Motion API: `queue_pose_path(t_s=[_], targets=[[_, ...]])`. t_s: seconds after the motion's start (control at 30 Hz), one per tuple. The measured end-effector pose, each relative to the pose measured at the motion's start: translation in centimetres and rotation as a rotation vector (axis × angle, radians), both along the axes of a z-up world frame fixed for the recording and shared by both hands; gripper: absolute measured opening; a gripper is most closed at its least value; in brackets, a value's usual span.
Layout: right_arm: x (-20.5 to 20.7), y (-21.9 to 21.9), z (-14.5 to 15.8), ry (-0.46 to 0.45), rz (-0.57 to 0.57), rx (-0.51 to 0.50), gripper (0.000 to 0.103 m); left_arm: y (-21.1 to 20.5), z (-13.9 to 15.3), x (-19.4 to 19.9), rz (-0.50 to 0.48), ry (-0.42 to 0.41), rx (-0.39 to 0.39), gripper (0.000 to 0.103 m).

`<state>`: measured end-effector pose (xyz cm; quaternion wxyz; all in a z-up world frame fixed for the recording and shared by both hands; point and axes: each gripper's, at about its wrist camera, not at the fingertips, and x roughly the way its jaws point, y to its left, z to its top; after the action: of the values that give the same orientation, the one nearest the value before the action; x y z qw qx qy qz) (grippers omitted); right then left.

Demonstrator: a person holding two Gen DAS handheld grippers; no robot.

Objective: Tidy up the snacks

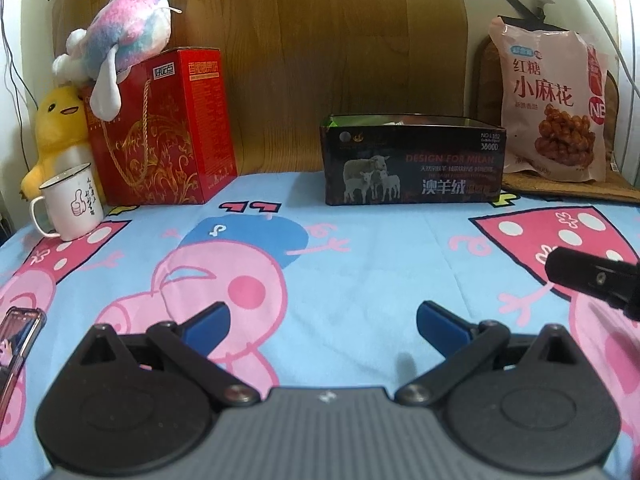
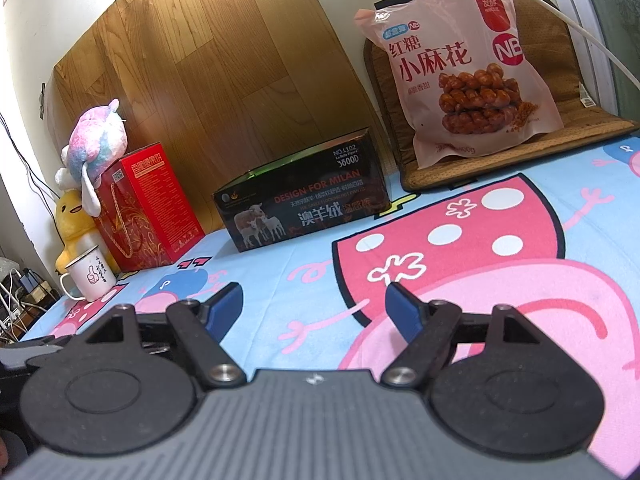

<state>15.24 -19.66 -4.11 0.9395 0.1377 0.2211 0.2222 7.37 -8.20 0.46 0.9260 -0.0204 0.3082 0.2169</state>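
Both sets of jaws released and empty: left gripper (image 1: 323,322) and right gripper (image 2: 314,306) hover low over the cartoon-pig sheet (image 1: 360,248), nothing between the pads. Dark open-top box (image 1: 412,164) sits ahead at the wall, probably the collection bin. Pink fried-dough-twist snack bag (image 2: 464,68) leans upright on the woven cushion (image 2: 576,120) just right of it, likely the next pick.

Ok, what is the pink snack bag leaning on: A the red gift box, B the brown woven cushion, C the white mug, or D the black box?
B: the pink snack bag stands propped against the brown woven cushion, apart from the black box.
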Motion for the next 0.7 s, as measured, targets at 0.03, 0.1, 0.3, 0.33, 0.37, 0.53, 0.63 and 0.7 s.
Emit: queue_pose_path(t_s=[0.03, 0.1, 0.3, 0.33, 0.37, 0.53, 0.63, 0.7], targets=[[0.0, 0.0, 0.0, 0.0, 0.0, 0.0, 0.08, 0.1, 0.02, -0.03, -0.002, -0.003, -0.008, 0.103], [0.01, 0.0, 0.0, 0.0, 0.0, 0.0, 0.08, 0.29, 0.0, -0.09, -0.002, -0.007, -0.025, 0.103], [-0.01, 0.03, 0.01, 0.001, -0.001, 0.0, 0.08, 0.68, -0.1, -0.19, 0.006, -0.01, -0.06, 0.103], [-0.01, 0.03, 0.02, 0.001, -0.001, 0.0, 0.08, 0.67, -0.13, -0.16, 0.007, -0.007, -0.059, 0.103], [-0.02, 0.03, 0.02, 0.001, -0.001, 0.0, 0.08, 0.61, -0.16, -0.13, 0.007, -0.003, -0.059, 0.103], [-0.02, 0.07, 0.03, 0.001, -0.001, 0.0, 0.08, 0.66, -0.22, -0.1, 0.01, 0.005, -0.06, 0.103], [-0.03, 0.04, 0.02, 0.0, -0.001, 0.001, 0.08, 0.65, -0.21, -0.01, 0.008, 0.008, -0.06, 0.103], [-0.02, 0.08, 0.01, 0.0, -0.001, 0.001, 0.08, 0.66, -0.23, -0.01, 0.008, 0.009, -0.06, 0.103]])
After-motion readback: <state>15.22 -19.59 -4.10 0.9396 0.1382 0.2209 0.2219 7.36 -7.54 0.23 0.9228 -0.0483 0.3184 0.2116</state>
